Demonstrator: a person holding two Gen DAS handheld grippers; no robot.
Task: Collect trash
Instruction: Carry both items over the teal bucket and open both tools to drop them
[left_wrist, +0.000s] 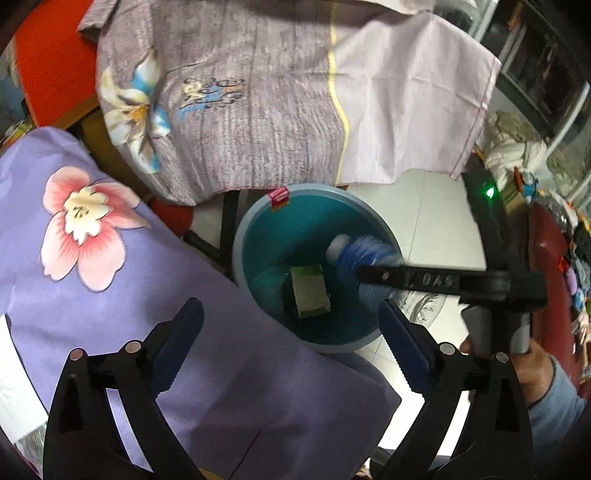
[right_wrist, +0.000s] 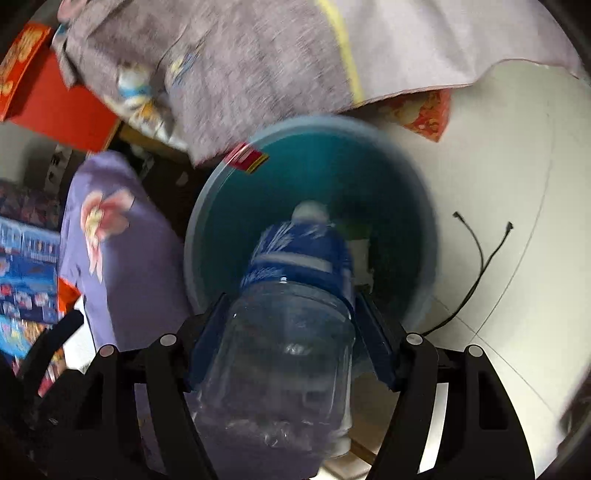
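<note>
Right hand-held gripper, clenched on the plastic bottle, should be released only once the bottle's neck is well below the teal bin rim ahead of it.

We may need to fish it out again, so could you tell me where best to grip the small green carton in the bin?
Grip the green carton across its narrow side faces, from above through the bin mouth; it lies tilted on the bottom.

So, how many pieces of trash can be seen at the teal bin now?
2. A green carton lies inside the teal bin. A plastic bottle is held by the right gripper over the bin's opening. More may be hidden under them.
</note>
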